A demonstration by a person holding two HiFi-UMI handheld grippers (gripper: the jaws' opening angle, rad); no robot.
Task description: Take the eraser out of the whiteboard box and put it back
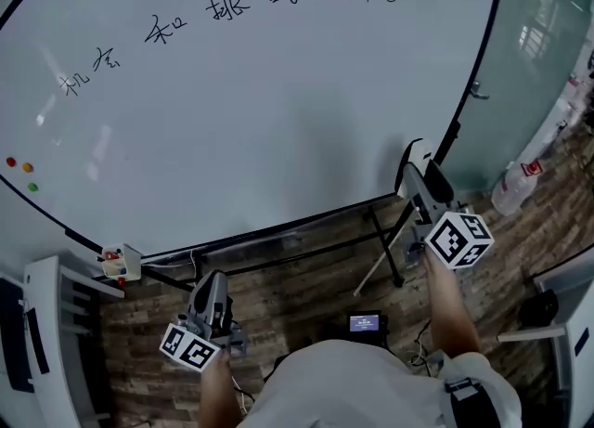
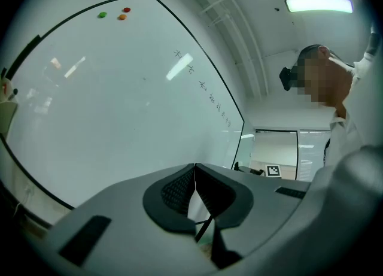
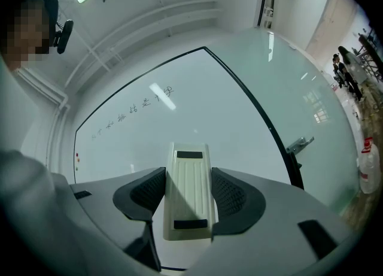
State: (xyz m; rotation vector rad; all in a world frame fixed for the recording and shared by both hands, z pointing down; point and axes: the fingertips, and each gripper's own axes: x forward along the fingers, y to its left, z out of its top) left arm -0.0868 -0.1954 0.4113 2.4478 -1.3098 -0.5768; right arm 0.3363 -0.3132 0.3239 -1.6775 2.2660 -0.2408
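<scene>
The cream eraser (image 3: 189, 209) stands lengthwise between the jaws of the right gripper (image 3: 188, 173), clamped by both pads and held up just in front of the whiteboard (image 1: 278, 110) near its lower right edge, well apart from the whiteboard box (image 1: 123, 264). A row of handwritten Chinese characters (image 1: 232, 10) runs across the top of the board, too loosely written to read surely. The small white box at the board's lower left corner holds a few red and coloured bits. The left gripper (image 2: 194, 167) hangs low with its jaws pressed together on nothing.
</scene>
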